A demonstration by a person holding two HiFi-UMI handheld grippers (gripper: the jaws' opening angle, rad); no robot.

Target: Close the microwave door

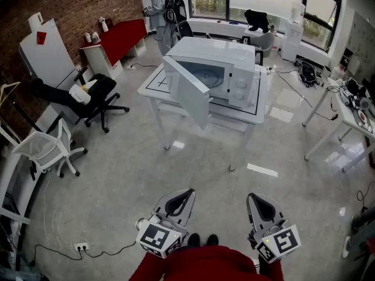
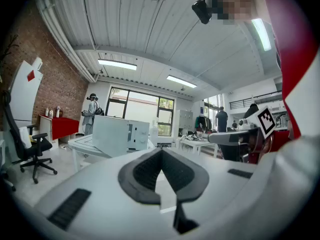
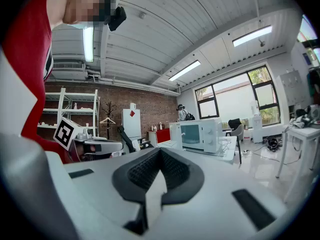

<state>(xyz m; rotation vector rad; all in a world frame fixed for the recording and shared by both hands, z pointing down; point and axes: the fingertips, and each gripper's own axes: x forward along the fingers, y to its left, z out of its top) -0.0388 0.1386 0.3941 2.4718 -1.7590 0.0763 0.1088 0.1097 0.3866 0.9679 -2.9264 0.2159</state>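
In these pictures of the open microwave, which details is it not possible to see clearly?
- Head view: the open door hides the left side of the inside of the microwave.
- Head view: the marks around the knobs are too small to read.
- Left gripper view: the door, seen from outside, covers the whole cavity.

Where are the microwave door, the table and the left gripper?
microwave door (image 1: 188,92), head view, middle of the open panel
table (image 1: 150,88), head view, bare top at its left end
left gripper (image 1: 189,192), head view, between its shut fingertips
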